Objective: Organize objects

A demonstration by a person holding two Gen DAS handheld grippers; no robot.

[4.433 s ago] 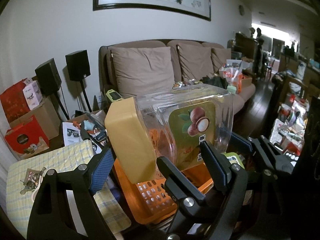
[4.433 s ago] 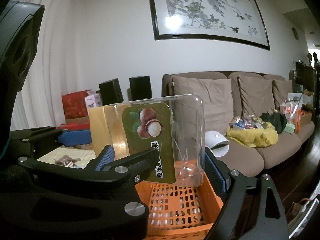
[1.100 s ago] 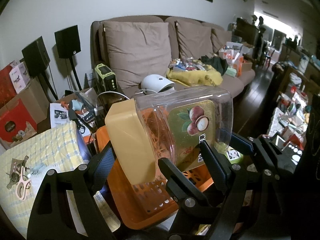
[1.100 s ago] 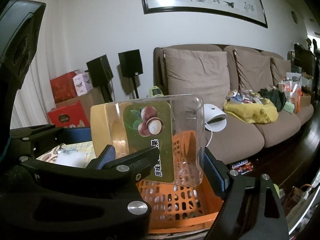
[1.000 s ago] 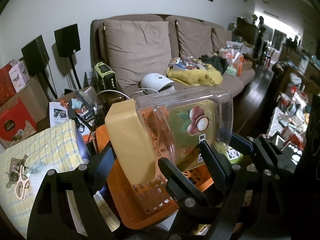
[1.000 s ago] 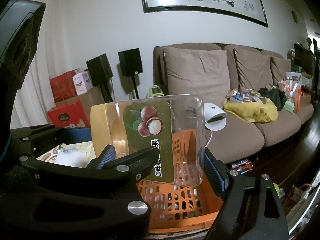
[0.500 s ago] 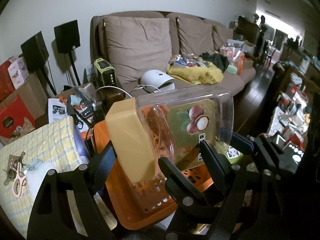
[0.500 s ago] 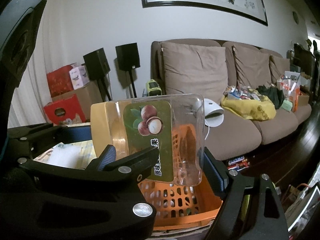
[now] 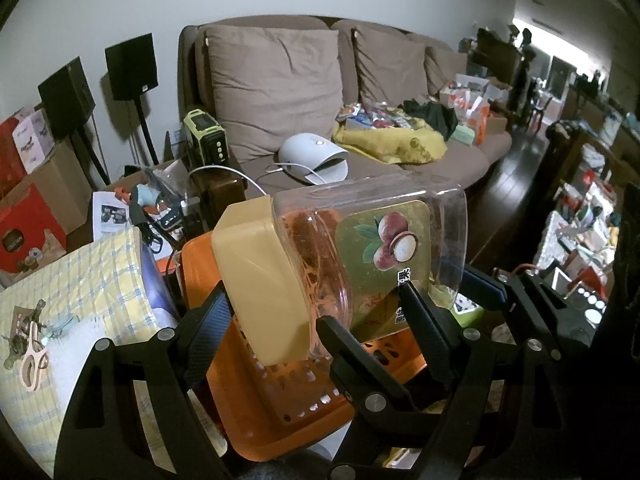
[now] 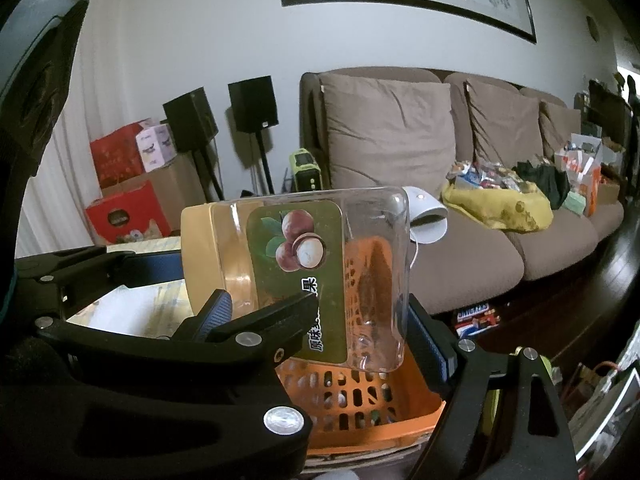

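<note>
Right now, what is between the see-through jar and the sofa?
In the right wrist view, the orange basket sits just behind the jar; past it lies dark floor before the sofa.

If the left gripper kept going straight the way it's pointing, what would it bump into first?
Probably the orange basket. The left gripper already holds the clear jar right above the basket, though depth is hard to judge.
</note>
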